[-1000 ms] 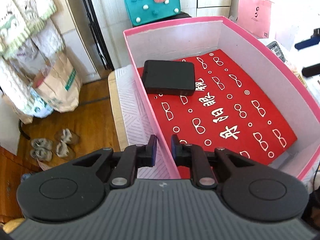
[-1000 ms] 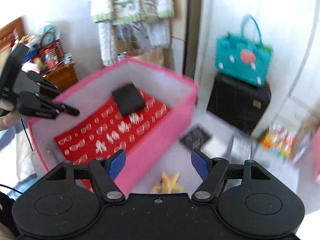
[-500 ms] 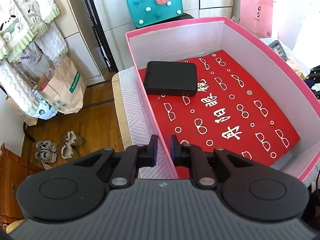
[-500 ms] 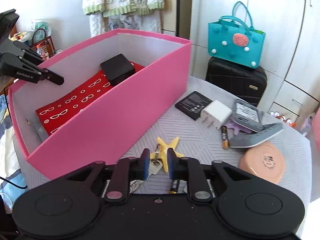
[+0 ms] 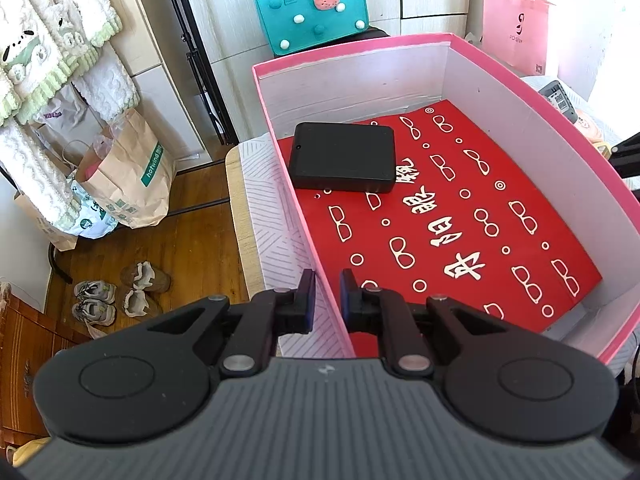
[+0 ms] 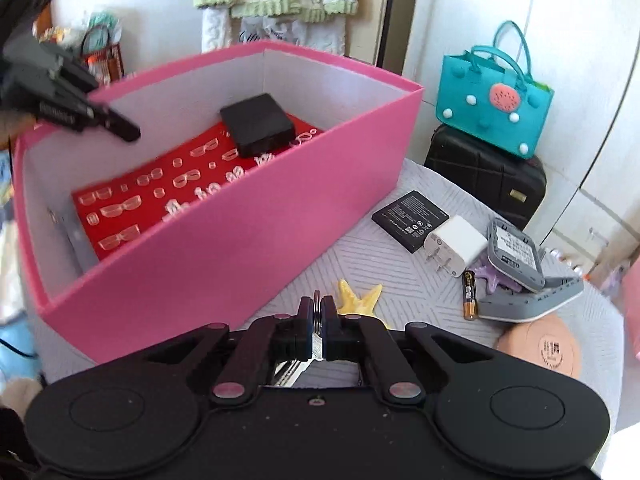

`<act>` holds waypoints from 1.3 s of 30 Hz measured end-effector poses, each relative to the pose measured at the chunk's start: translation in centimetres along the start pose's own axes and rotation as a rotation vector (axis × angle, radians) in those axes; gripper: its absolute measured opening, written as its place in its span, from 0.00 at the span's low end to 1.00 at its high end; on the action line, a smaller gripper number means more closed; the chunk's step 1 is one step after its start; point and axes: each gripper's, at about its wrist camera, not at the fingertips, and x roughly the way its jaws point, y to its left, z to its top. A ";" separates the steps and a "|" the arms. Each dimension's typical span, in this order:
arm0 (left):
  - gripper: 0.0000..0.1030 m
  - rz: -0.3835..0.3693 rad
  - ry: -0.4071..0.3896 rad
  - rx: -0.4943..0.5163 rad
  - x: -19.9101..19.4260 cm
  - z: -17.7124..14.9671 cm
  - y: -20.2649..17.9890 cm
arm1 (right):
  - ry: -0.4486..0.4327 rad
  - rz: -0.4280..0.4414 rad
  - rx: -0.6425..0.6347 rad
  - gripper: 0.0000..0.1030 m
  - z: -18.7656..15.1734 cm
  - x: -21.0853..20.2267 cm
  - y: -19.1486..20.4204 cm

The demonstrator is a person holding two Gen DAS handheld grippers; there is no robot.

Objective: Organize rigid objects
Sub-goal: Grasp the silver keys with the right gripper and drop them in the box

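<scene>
A pink box [image 5: 540, 92] with white inner walls and a red patterned sheet stands on the table. A flat black case [image 5: 342, 158] lies in its far corner. My left gripper [image 5: 327, 300] is shut on the box's near left wall, one pad on each side. In the right wrist view the same box [image 6: 280, 208], black case [image 6: 258, 124] and left gripper [image 6: 124, 131] appear. My right gripper [image 6: 317, 312] is shut on a metal key ring [image 6: 317, 300] beside the box, with keys [image 6: 286, 370] under its jaws and a yellow starfish charm [image 6: 358, 298] just ahead.
Right of the box on the striped cloth lie a phone battery [image 6: 410, 216], a white charger [image 6: 454, 246], an AA battery [image 6: 470, 294], a grey device [image 6: 516, 254], a purple starfish [image 6: 490, 276] and a peach round case [image 6: 540, 350]. A table edge [image 5: 236, 216] runs left of the box.
My right gripper came down beside the box and its jaws closed from wide open onto the key ring. The left gripper kept its hold on the box wall.
</scene>
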 end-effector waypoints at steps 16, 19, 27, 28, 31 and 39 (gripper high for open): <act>0.12 -0.004 0.004 0.001 -0.1 -0.1 0.0 | -0.042 -0.002 0.011 0.04 5.7 -6.3 -0.8; 0.12 -0.021 0.008 -0.011 -0.2 0.0 0.3 | -0.060 -0.054 -0.029 0.04 7.7 -7.1 -0.8; 0.12 -0.014 -0.005 0.005 -0.3 -0.3 0.1 | -0.154 -0.057 -0.120 0.04 12.8 -8.7 -0.4; 0.12 -0.018 -0.007 0.003 -0.3 -0.3 0.1 | -0.157 -0.036 -0.129 0.04 13.2 -8.4 -0.2; 0.12 -0.020 -0.010 0.001 -0.3 -0.4 0.2 | -0.146 0.054 -0.125 0.04 13.9 -6.6 0.3; 0.13 -0.032 -0.012 -0.004 -0.3 -0.4 0.4 | -0.026 0.214 -0.061 0.05 14.2 2.4 1.9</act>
